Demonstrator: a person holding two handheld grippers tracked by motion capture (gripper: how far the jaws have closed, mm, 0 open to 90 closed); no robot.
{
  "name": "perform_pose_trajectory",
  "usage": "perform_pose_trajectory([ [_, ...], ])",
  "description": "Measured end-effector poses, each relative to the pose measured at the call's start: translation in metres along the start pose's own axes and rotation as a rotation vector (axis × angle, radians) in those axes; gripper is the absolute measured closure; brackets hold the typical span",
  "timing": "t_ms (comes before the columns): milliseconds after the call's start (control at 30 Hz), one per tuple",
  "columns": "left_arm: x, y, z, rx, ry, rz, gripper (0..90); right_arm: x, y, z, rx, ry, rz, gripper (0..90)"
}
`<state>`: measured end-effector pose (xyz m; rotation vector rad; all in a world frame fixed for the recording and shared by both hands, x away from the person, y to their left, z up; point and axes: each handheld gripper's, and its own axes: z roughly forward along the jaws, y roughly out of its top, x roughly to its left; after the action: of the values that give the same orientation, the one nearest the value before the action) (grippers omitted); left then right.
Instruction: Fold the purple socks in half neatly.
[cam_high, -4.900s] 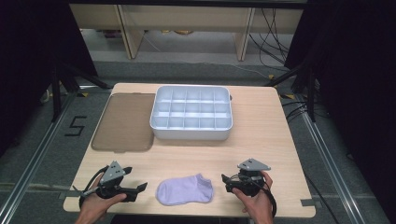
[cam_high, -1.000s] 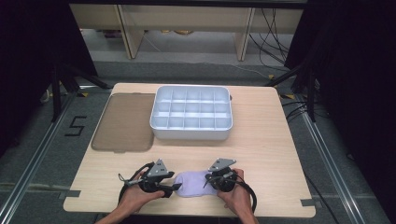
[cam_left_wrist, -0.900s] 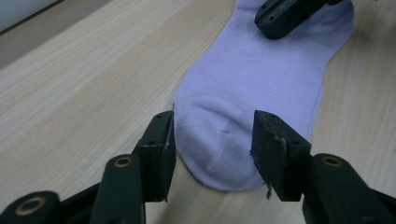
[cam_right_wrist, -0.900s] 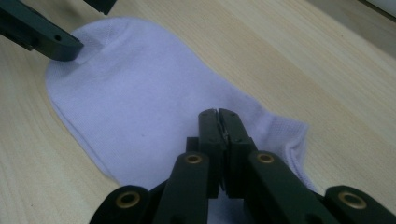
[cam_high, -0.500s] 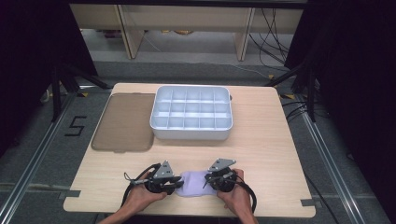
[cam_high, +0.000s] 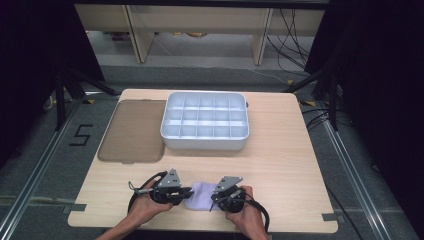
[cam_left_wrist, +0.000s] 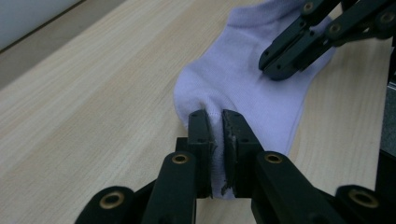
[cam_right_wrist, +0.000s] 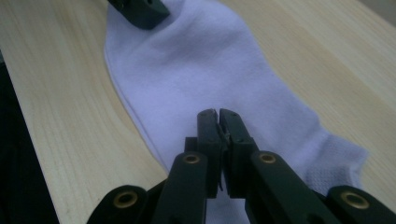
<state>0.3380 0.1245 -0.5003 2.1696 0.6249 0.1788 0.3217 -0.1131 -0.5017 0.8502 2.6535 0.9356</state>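
High view shows our one sock (cam_high: 201, 195) near the table's (cam_high: 280, 170) front edge, with bare wood around it. Our left gripper (cam_high: 186, 192) has just closed and pinches it; our right gripper (cam_high: 216, 198) pinches it too.

Sock (cam_high: 201, 195) at table's (cam_high: 280, 165) near edge; tray (cam_high: 205, 121) behind; lid (cam_high: 131, 131) left of tray.

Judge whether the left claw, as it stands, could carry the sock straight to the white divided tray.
Probably yes. The left claw is shut on a fold of the sock, and bare table lies between it and the tray; however, the right claw also pinches the sock.
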Motion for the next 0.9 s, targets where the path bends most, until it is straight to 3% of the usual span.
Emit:
perform_pose_trajectory([
  [100,-0.001,0.003,-0.007,-0.013,-0.014,-0.002,82.0,0.003,0.004,0.002,0.011,0.020,-0.015,87.9],
  [133,0.000,0.004,-0.010,-0.010,-0.015,0.015,82.0,0.004,0.005,0.005,-0.004,0.027,-0.015,87.9],
  [200,-0.002,0.005,-0.016,-0.037,-0.032,-0.027,82.0,0.006,0.008,0.007,-0.004,0.030,-0.018,88.0],
  [233,-0.001,0.007,-0.019,-0.044,-0.037,-0.005,82.0,0.007,0.010,0.009,0.001,0.039,-0.020,87.9],
  [267,-0.002,0.009,-0.021,-0.052,-0.043,-0.014,82.0,0.010,0.012,0.012,-0.018,0.054,-0.039,87.9],
  [300,-0.003,0.010,-0.024,-0.049,-0.042,-0.014,82.0,0.014,0.013,0.013,-0.017,0.057,-0.018,87.9],
  [400,-0.002,0.010,-0.024,-0.050,-0.052,0.002,82.0,0.016,0.015,0.016,-0.024,0.085,-0.035,87.2],
  [500,-0.002,0.010,-0.024,-0.045,-0.055,-0.005,81.9,0.014,0.016,0.013,-0.016,0.087,-0.022,87.2],
  [533,-0.003,0.010,-0.024,-0.046,-0.053,-0.026,81.9,0.007,0.019,0.010,-0.041,0.062,-0.021,87.2],
  [567,0.000,0.011,-0.024,-0.042,-0.053,0.007,81.9,0.007,0.019,0.010,-0.041,0.062,-0.021,87.2],
  [633,-0.001,0.012,-0.024,-0.053,-0.058,-0.017,81.9,0.001,0.022,0.010,-0.058,0.035,-0.008,87.7],
  [767,-0.001,0.012,-0.026,-0.049,-0.058,-0.021,81.9,-0.007,0.032,0.023,-0.026,0.023,-0.014,88.3],
  [800,-0.001,0.013,-0.026,-0.049,-0.054,-0.022,81.9,-0.006,0.033,0.026,0.010,0.029,-0.011,88.6],
  [867,0.000,0.013,-0.029,-0.052,-0.054,-0.032,81.9,-0.003,0.037,0.032,-0.011,0.029,-0.006,88.7],
  [900,0.002,0.014,-0.030,-0.057,-0.059,-0.026,82.0,-0.002,0.039,0.032,0.006,0.033,-0.006,88.7],
])
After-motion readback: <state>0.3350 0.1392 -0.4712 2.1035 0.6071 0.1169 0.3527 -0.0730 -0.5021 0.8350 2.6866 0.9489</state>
